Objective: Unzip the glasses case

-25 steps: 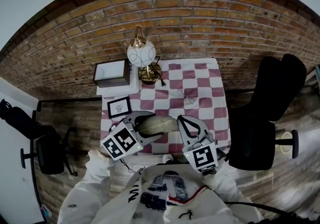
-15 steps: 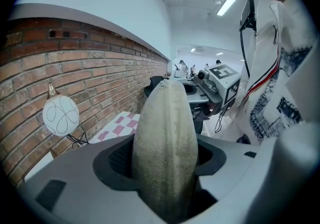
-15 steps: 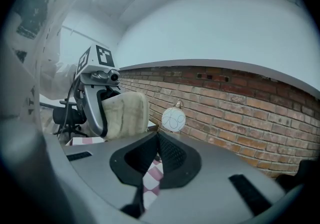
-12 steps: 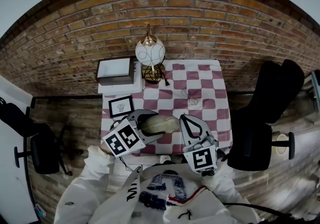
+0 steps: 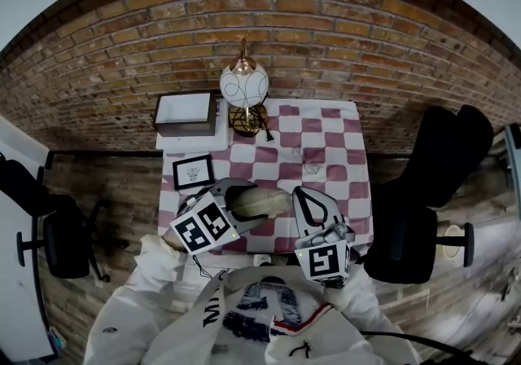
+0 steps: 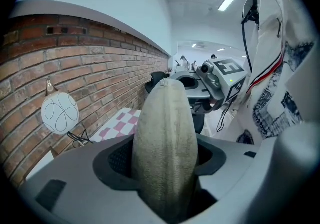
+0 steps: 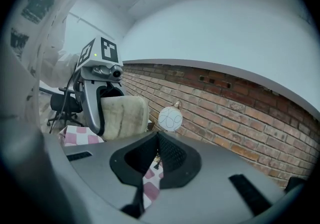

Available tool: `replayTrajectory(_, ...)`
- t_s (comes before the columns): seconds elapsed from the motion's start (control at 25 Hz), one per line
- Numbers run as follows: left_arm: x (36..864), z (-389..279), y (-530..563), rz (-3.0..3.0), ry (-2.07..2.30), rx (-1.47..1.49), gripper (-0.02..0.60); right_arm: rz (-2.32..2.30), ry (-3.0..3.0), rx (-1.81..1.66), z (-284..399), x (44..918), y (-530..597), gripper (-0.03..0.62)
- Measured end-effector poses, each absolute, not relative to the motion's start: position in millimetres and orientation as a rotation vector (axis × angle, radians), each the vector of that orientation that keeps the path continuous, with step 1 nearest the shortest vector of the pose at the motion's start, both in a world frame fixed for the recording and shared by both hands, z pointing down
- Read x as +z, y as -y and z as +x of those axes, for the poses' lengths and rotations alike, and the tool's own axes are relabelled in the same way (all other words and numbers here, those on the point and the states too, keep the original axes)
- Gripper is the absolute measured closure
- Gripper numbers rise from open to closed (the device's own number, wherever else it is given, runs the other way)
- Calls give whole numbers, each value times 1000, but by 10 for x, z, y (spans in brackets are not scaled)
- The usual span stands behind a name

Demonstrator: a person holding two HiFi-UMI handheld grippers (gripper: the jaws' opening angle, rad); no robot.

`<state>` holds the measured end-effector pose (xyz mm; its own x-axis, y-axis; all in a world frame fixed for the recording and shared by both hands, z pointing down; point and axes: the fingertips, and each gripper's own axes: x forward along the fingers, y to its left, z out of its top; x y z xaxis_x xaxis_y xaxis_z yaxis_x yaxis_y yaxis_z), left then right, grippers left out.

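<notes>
Left tongs [image 5: 247, 204], checkered table [image 5: 327, 124], brick wall [image 5: 326, 37]

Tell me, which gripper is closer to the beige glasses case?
Left. The left gripper has its jaws shut on the glasses case, gripping one end. The right gripper sits beside the case's free end, with its jaws shut on nothing, apart from it.

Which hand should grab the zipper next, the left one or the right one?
The right gripper, probably. Its jaws are shut on nothing, and it sits just beside the free end of the glasses case. The left gripper is busy clamping the case, so it should keep it steady.
</notes>
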<state>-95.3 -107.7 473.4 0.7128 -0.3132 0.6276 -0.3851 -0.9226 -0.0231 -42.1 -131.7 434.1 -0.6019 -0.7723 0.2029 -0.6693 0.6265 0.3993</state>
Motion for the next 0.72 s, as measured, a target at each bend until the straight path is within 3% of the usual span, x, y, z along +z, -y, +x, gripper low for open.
replayTrajectory(0.72, 4983, -1003, 1018, 2739, 516, 1267, 290, 1101, 2437, -549, -489, 4368, 1238, 577)
